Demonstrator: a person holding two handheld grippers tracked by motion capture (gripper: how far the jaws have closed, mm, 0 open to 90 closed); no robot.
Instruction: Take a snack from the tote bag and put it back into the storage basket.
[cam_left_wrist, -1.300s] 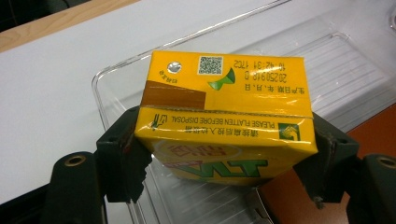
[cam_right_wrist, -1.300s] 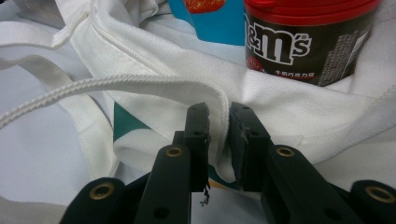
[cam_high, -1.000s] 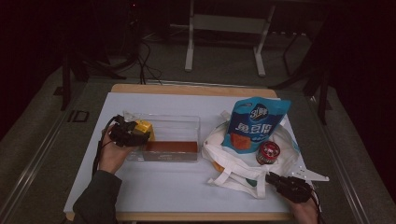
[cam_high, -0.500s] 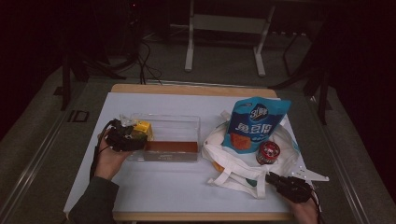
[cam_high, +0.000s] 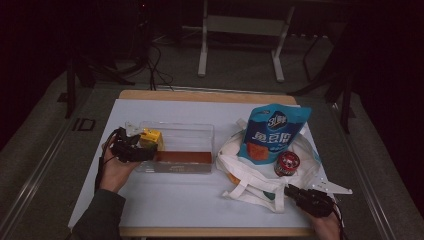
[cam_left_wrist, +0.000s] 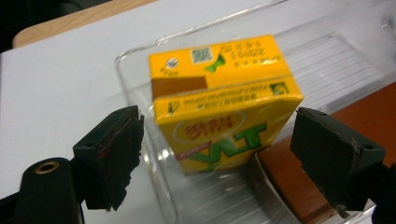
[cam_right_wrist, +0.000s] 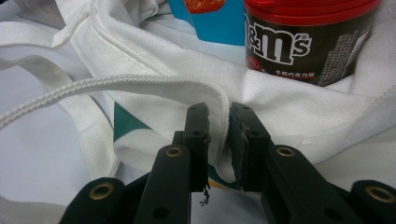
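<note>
Dark floor and stand legs lie beyond your white worktop (cam_high: 165, 200), so everything that matters sits close to you. Nearest, your right gripper (cam_high: 295, 192) is pressed together on the hem of the white tote bag (cam_high: 260, 177), pinching the cloth just as it did a second ago; the red-lidded candy jar (cam_right_wrist: 306, 39) stands just past its jaws and the blue snack pouch (cam_high: 272, 132) rises behind that. What has changed is on your other side: your left gripper (cam_left_wrist: 219, 140) has drawn back a little toward you, and its jaws now stand spread with a gap on either side of the yellow drink carton (cam_left_wrist: 224, 102). That carton sits straight ahead of the gripper, inside the near end of the clear plastic bin (cam_high: 200, 131), beside the brown box (cam_high: 182, 157) farther along. I judge the carton is placed and released, so you can withdraw and go back to the bag for the next item.
</note>
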